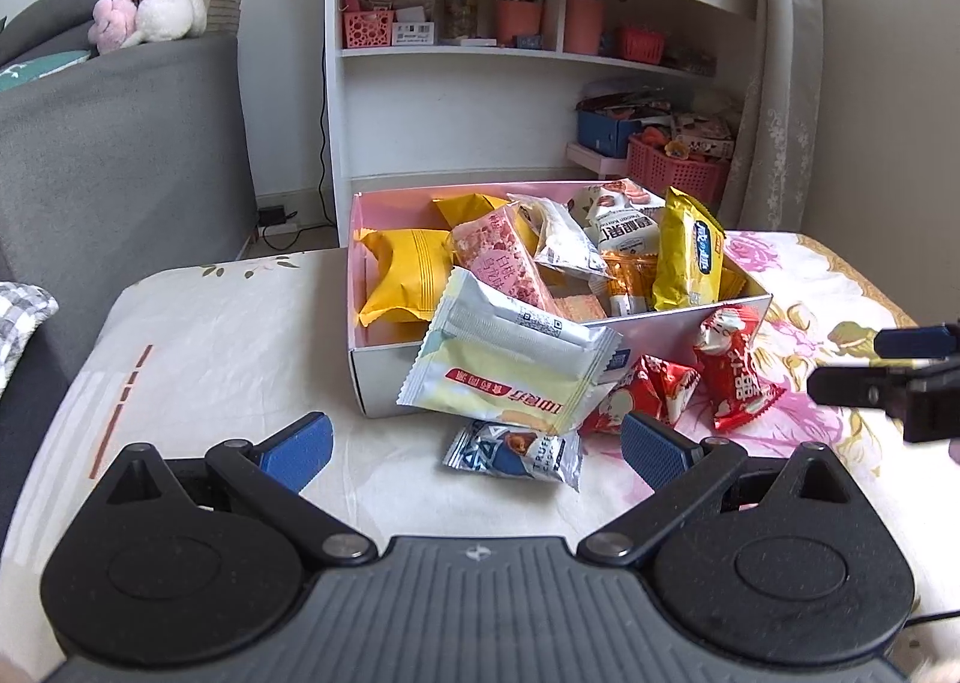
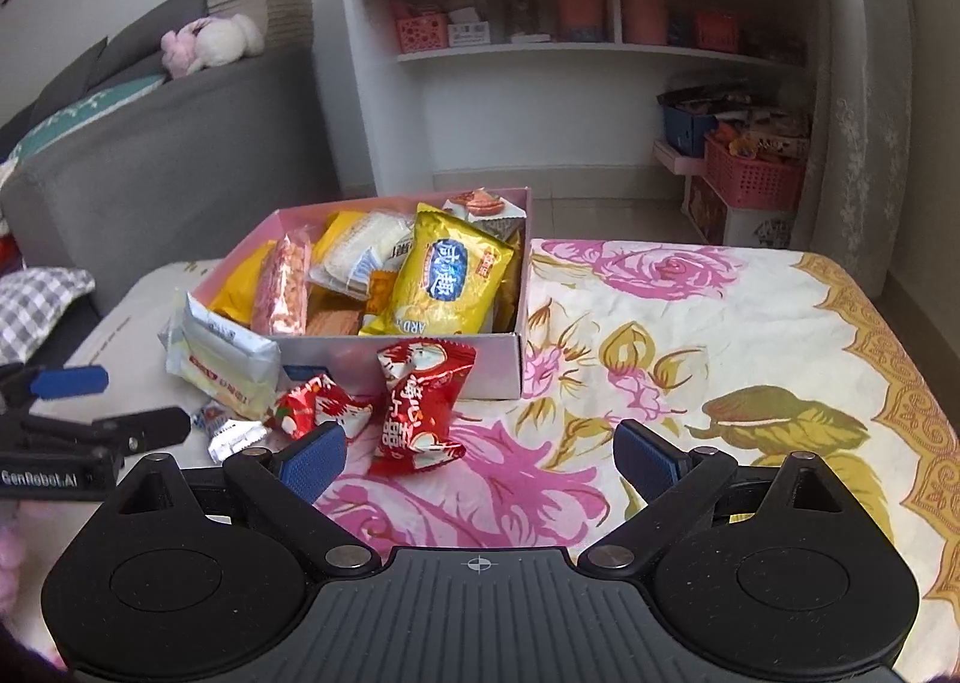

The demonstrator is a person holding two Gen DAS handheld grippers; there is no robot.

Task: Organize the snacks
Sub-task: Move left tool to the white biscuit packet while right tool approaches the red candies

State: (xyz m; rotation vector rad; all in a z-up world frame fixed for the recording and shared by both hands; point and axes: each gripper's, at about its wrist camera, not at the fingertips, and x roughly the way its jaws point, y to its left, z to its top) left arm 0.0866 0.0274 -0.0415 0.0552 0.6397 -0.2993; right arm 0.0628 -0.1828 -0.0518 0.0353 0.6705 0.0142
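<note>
Left gripper [image 1: 474, 452]: I had its jaws wide apart and empty, low over the cloth in front of the box.
Right gripper [image 2: 480, 458]: I held it spread apart too, gripping nothing, over the pink flowers of the cloth.
Box [image 1: 384, 377]: it stood on the cloth, pink inside, white outside, crowded with snacks.
In the box: a yellow pack [image 1: 405, 275] lay at the left, a pink bar [image 1: 501, 257] leaned beside it, and a gold bag [image 2: 447, 278] stood tilted at the right.
White pack [image 1: 510, 371]: it leaned over the box's front wall, half in and half out.
Silver packet [image 1: 516, 452]: it lay flat on the cloth between the left gripper's fingertips, just below the white pack.
Red pack [image 2: 420, 407]: it stood upright against the box's front wall, near the right gripper's left finger.
Small red pack [image 2: 318, 404]: it lay just left of the red pack, touching it, as far as I could tell.
Cloth [image 2: 720, 323]: floral, and it covered the table.
</note>
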